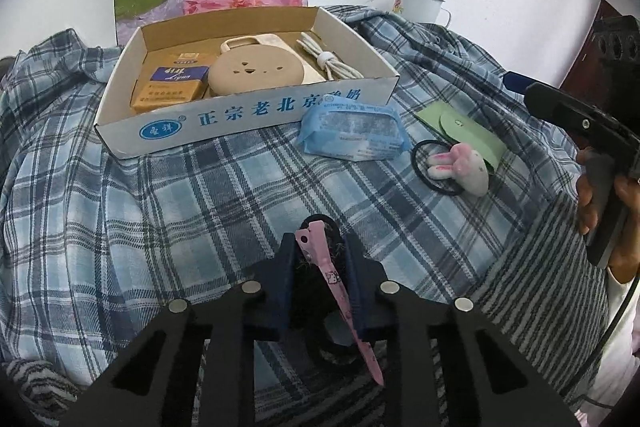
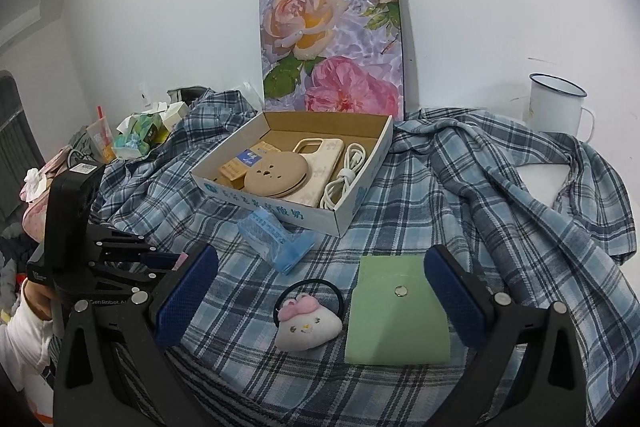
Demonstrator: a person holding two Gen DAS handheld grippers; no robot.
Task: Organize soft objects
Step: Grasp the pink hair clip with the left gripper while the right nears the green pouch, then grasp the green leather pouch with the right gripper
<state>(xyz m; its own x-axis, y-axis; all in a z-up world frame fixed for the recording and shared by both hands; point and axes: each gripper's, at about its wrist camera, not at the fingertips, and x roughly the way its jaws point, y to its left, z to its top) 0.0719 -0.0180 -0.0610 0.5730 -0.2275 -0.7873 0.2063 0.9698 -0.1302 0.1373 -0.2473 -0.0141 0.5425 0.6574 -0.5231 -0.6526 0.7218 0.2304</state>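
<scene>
My left gripper [image 1: 318, 247] is shut on a pink hair clip [image 1: 340, 295] with a dark hair tie, just above the plaid cloth. An open cardboard box [image 1: 256, 117] lies ahead; it also shows in the right wrist view [image 2: 344, 211]. A blue tissue pack [image 1: 354, 131] lies before it. A plush bunny hair tie [image 1: 460, 167] lies to the right, beside a green pouch [image 1: 476, 137]. My right gripper [image 2: 320, 267] is open and empty, above the plush hair tie [image 2: 308, 323] and the green pouch [image 2: 398, 311]. The tissue pack [image 2: 276, 237] lies beyond.
The box holds a round beige case [image 1: 254, 71], a phone case [image 2: 324, 163], a white cable [image 2: 344, 175] and small cartons [image 1: 172, 87]. A floral panel [image 2: 332, 43] leans on the wall. A white enamel mug [image 2: 554, 105] stands at back right. Clutter [image 2: 136, 135] lies at left.
</scene>
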